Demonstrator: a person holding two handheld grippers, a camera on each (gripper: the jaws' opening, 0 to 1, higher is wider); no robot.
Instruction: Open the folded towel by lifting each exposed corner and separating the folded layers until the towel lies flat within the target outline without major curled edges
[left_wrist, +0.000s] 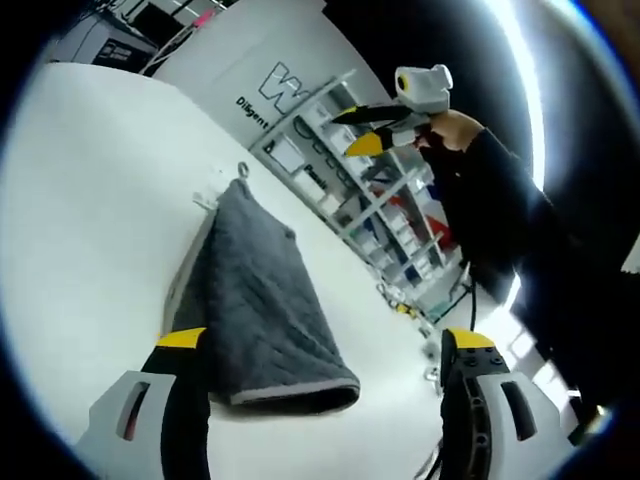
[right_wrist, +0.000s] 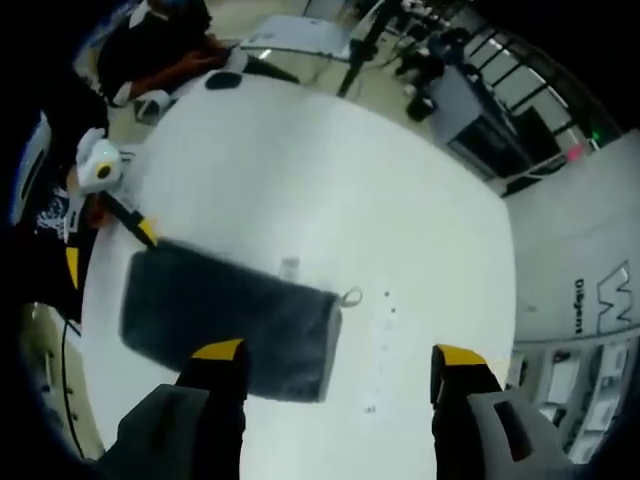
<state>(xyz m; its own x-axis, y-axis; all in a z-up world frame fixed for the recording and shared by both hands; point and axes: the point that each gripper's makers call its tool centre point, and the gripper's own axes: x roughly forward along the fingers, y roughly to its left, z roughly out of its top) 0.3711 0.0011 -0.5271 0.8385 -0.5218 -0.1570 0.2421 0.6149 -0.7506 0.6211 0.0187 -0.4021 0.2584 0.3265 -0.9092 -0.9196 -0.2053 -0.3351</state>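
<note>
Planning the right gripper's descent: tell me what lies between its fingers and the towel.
Nothing: in the right gripper view, the right gripper hangs open above the folded towel and bare table.

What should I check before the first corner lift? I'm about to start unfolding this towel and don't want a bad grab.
1. Towel still folded on the table: ok.
2. Left gripper open: ok.
3. Right gripper open: ok.
4. Nothing held in either gripper: ok.
5. Hanging loop corner exposed: ok.
6. Target outline visible: cannot tell.
</note>
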